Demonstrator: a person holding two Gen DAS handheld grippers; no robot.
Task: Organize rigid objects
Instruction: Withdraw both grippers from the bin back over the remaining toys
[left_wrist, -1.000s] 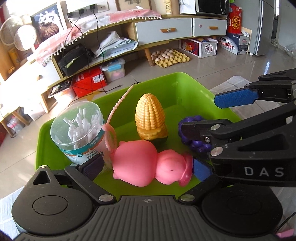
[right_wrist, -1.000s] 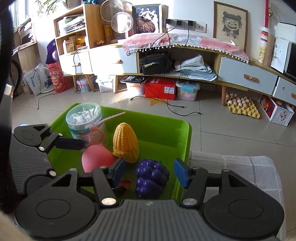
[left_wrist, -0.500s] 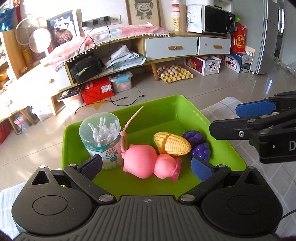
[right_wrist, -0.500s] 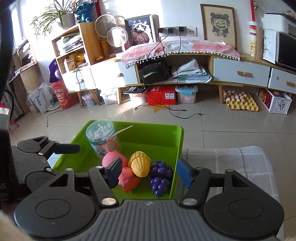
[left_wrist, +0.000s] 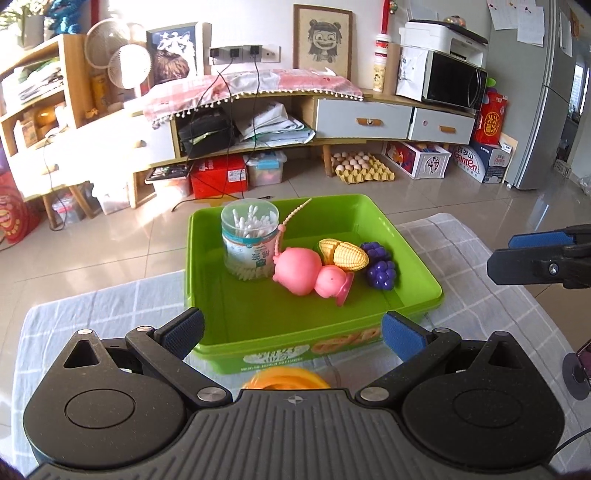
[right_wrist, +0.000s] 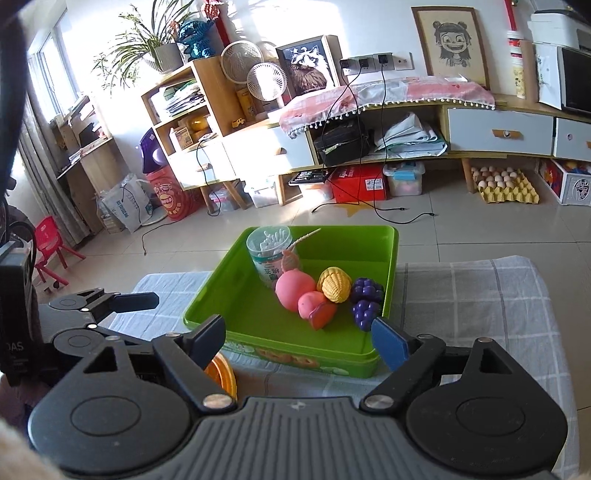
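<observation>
The green bin (left_wrist: 413, 258) sat on the checked cloth (left_wrist: 92, 306) covering the desk, and the task's things were gathered toward its far right part: the cotton-swab jar (left_wrist: 250, 240) upright at the back left, the pink toy (left_wrist: 308, 271) lying on its side against it, the toy corn (left_wrist: 343, 252) on its side touching the pink toy, and the purple grapes (left_wrist: 380, 264) just beside the corn near the right wall. The left tool (left_wrist: 291, 332) hung wide and empty above the bin's near wall. The right tool (right_wrist: 297, 341) was opening its jaws with nothing between them, also short of the bin. An orange ring-shaped object (left_wrist: 284, 378) lay on the cloth outside the bin, just in front of its near wall and partly hidden under both tools, and it probably remained to be put away. The risk was that, reaching for it with little sight of it, a finger might catch the bin's near wall and shove the bin, or nudge the leaning pile so the jar tipped.
</observation>
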